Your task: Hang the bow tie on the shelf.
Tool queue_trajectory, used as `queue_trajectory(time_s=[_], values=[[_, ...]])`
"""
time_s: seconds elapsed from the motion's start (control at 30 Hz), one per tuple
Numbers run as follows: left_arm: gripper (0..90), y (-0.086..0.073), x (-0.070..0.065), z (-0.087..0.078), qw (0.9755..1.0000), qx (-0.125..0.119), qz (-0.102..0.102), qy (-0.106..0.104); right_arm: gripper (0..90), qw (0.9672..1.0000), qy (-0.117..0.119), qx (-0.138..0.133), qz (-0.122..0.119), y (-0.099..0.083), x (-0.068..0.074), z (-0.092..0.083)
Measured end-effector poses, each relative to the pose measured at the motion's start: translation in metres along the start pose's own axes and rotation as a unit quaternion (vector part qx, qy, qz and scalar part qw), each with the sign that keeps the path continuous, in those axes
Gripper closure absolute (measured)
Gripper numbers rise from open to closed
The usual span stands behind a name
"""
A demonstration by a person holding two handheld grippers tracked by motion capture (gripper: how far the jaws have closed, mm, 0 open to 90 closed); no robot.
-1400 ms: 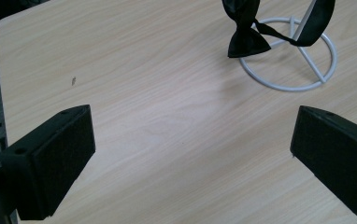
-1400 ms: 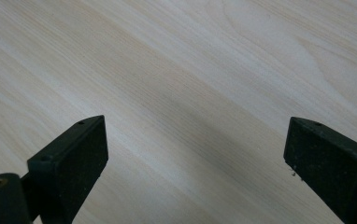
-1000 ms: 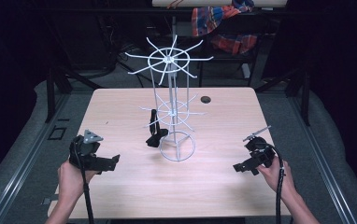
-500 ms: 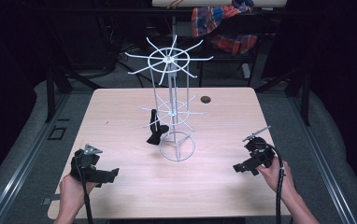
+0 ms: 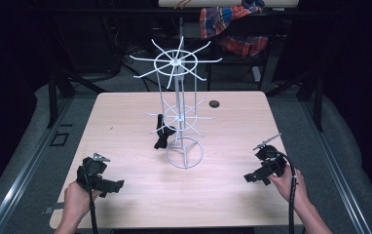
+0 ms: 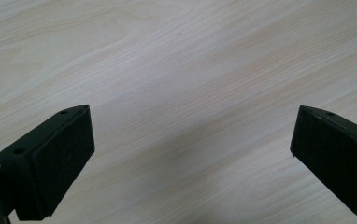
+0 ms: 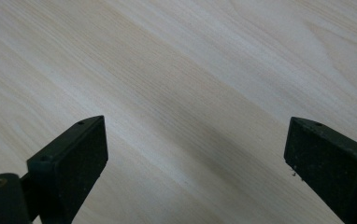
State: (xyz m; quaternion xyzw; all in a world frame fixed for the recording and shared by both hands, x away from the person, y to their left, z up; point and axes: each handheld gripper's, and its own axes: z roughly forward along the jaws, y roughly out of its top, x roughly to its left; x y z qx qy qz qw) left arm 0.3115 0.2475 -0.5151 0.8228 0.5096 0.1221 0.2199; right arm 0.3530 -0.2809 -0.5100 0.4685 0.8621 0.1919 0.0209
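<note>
With both sets of jaws wide over the bare surface (image 5: 135,122), the left gripper (image 5: 118,184) would best approach the black item (image 5: 161,138) hanging on the wire rack (image 5: 179,117) level and slowly.

High view: above, facing forward-down over table (image 5: 125,112). Gripper views: close, facing same tabletop.
</note>
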Motion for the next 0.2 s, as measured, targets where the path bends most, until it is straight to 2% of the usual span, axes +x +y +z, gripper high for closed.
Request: queue_trajectory(time_s=[0.1, 0.13, 0.2], values=[[0.0, 0.0007, -0.0013, 0.0002, 1.0000, 0.001, 0.007, -0.001, 6.1, 1.0000, -0.002, 0.001, -0.002, 0.0002, 0.0001, -0.0009], [0.0, 0.0005, -0.0011, 0.0002, 1.0000, 0.000, 0.004, -0.001, 6.1, 1.0000, 0.003, -0.003, 0.001, 0.0003, 0.0007, -0.0004], [0.0, 0.0014, -0.0001, -0.0001, 1.0000, -0.002, -0.004, 0.002, 6.1, 1.0000, 0.004, -0.002, -0.007, 0.0009, 0.0001, -0.0003]])
